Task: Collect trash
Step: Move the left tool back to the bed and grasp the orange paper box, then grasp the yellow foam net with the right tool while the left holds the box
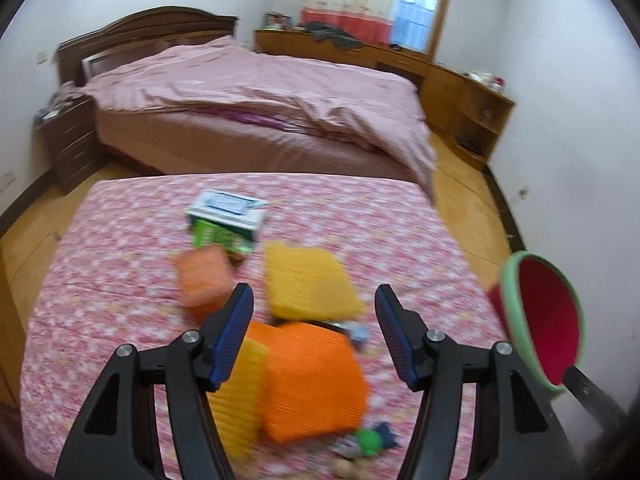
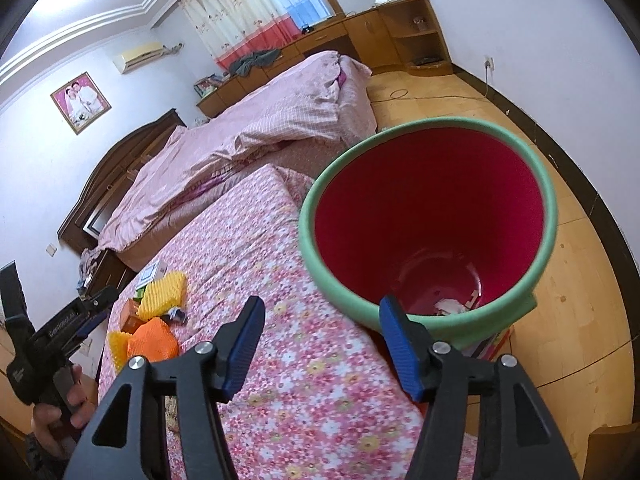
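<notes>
Left wrist view, left tongs (image 1: 314, 312) spread above orange pack (image 1: 316, 380) on floral bench (image 1: 120, 280), right tongs (image 2: 322, 338) spread, holding nothing, by red bin (image 2: 428, 236).

A pink floral-covered bed (image 1: 120, 264) carries orange and yellow foam pieces (image 1: 312, 376) and a box (image 1: 228, 212).

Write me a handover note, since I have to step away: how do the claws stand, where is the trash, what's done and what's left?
Left claw: open, empty, over the trash pile.
Right claw: open, empty, its right finger at the bin's near rim.
Bin: red inside, green rim, beside the flowered table; a few scraps on its bottom.
Left: orange foam, yellow foam, small orange box, green-white box, small bits at the near edge.
</notes>
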Demonstrator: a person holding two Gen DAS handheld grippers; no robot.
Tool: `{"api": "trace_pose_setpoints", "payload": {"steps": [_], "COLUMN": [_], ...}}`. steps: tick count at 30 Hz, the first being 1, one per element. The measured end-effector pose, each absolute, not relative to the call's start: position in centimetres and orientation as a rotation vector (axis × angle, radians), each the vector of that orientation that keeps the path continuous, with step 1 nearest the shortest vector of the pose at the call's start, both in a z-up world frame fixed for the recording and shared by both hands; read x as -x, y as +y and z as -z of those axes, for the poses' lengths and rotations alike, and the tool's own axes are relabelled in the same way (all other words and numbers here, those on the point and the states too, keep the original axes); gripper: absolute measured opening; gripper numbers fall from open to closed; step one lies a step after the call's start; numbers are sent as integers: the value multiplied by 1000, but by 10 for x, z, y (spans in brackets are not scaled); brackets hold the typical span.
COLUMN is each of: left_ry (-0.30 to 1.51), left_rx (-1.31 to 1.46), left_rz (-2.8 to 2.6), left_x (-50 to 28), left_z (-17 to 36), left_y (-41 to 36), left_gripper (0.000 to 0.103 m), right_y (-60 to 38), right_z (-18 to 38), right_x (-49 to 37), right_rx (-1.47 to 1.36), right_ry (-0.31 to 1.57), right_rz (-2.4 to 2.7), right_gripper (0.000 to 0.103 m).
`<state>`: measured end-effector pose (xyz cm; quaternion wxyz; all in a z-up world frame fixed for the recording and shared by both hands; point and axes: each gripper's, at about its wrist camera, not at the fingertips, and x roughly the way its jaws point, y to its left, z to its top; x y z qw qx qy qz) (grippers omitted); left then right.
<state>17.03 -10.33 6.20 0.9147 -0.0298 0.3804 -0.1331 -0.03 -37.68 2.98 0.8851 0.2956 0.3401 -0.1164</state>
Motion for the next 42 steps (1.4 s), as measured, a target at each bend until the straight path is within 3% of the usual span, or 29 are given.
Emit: {"api": "trace_pose_setpoints", "payload": {"steps": [22,27,42], "left_ry": [916,907,794], "left_rx": [128,141,155], "left_rz": [128,163,33], "left_x": [-240,-243,-235], "left_z": [9,11,-6], "left_y": [-45,-39,28], "left_gripper": [66,47,47], "right_y": [-342,-330,-267], "right_z": [-10,-12,-29], "right_x": [-47,-61,-128], "right_rx": [-535,-504,-384], "right_ry": [823,839,847], "right_rz": [214,190,50], "right_gripper": [63,63,64]}}
